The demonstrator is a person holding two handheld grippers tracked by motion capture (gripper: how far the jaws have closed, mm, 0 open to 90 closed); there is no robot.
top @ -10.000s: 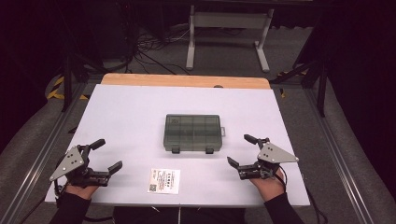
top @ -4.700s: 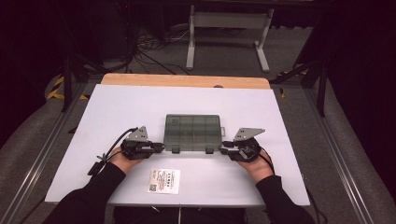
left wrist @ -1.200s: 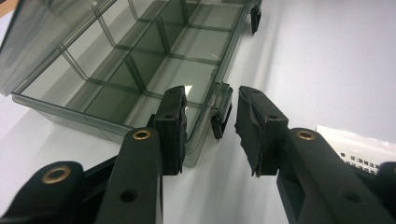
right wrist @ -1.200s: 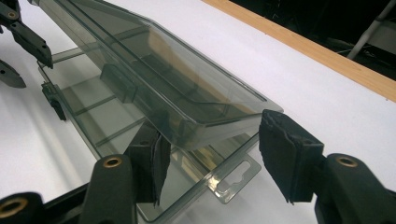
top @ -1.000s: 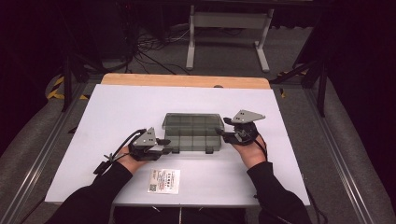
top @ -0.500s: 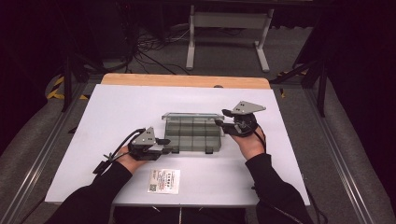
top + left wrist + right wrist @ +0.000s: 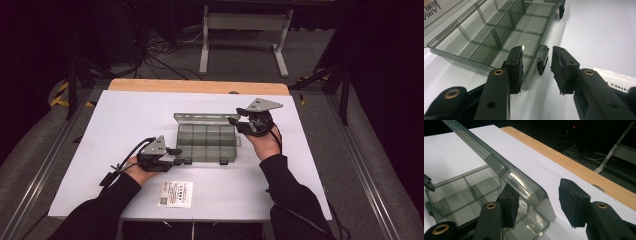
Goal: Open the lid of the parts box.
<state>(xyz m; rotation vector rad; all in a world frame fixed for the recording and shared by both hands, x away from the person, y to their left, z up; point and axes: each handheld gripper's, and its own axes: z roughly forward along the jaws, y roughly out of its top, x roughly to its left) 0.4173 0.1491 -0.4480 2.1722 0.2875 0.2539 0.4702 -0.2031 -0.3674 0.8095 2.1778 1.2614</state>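
A smoky clear compartment box (image 7: pixel 207 145) lies mid-table with its lid (image 7: pixel 205 119) tilted up at the far side. My left gripper (image 7: pixel 181 156) is at the box's front left corner. Its jaws (image 7: pixel 537 50) straddle the front wall beside a latch (image 7: pixel 542 61), one pad inside a compartment, the other standing off the latch. My right gripper (image 7: pixel 236 125) is raised at the lid's right end. Its jaws (image 7: pixel 537 186) have just been closing a little with the lid's edge (image 7: pixel 524 185) between them. The lid lies on one pad; the other pad stands apart.
A printed card (image 7: pixel 176 194) lies on the white table (image 7: pixel 125 125) near the front edge, just in front of the box. A wooden strip (image 7: pixel 200 86) runs along the far edge. Beyond it stand a metal frame (image 7: pixel 245 20) and cables on the floor.
The lid has swung up from nearly flat, with my right gripper rising and moving toward the far side under it. My left gripper has stayed at the front corner.
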